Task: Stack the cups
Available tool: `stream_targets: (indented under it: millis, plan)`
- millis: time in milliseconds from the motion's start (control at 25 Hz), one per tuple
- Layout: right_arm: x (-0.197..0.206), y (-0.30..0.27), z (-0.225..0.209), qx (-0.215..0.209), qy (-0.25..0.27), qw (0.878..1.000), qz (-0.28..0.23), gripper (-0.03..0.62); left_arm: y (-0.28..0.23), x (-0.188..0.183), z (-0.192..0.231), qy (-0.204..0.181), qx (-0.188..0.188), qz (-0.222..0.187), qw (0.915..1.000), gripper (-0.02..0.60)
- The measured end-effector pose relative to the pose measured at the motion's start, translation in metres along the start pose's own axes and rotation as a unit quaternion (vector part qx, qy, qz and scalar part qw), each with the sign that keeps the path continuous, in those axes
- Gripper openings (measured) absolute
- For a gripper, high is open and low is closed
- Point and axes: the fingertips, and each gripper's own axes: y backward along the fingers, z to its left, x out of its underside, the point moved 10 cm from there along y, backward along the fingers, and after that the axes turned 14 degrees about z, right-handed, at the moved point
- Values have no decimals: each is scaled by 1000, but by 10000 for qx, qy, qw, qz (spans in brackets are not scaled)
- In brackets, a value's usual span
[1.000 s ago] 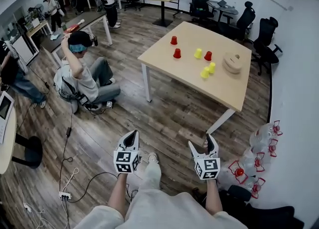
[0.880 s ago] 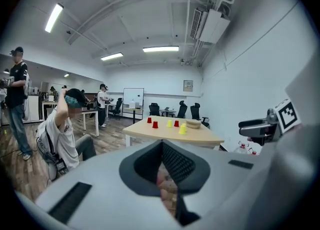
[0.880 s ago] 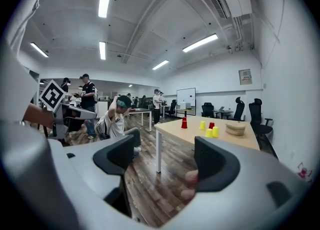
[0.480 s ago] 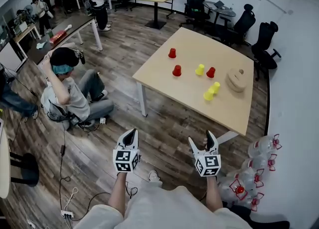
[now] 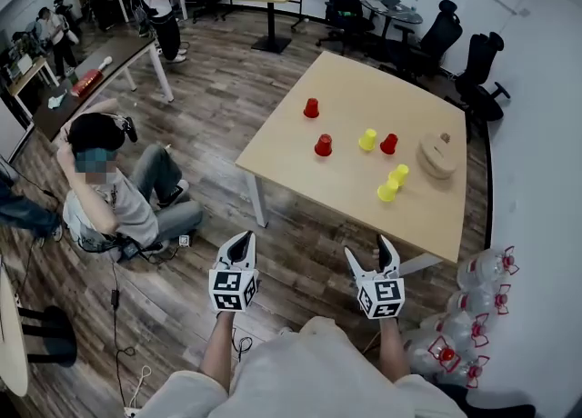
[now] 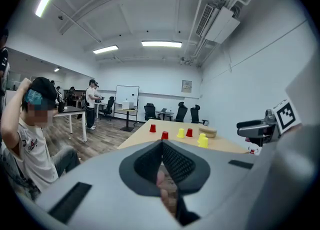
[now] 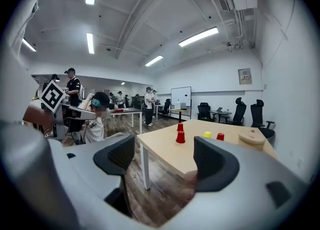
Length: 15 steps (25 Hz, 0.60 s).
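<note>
**Plastic cups [image 5: 323, 145] stand unstacked on the counter [image 5: 350, 75]**

Three red cups [image 5: 311, 108] and three yellow cups [image 5: 367, 140] are spread over the middle of the counter. As far as can be seen, each stands mouth down with its long axis vertical. Two of the yellow ones are just beside each other, near a round tan wooden object [image 5: 437, 154]. The counter is pale, smooth wood on white legs, and it stands on a dark plank floor [image 5: 227, 116] in an office room. The left tongs [image 5: 239, 242] are closed together and the right tongs [image 5: 366, 253] are apart. Both are empty and well apart from the cups.
</note>
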Motion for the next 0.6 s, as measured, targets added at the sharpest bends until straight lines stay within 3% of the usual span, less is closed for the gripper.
stream_targets:
  millis: [360,600]
  plan:
    - [-28,-69,-19,-20,-47,10000,-19,359,-63,-21,32,128,41,104,9999,12]
    - [-60,-148,-56,-190,-126,9996,-138,359,-131,-59,52,110,-111,167,9997,12]
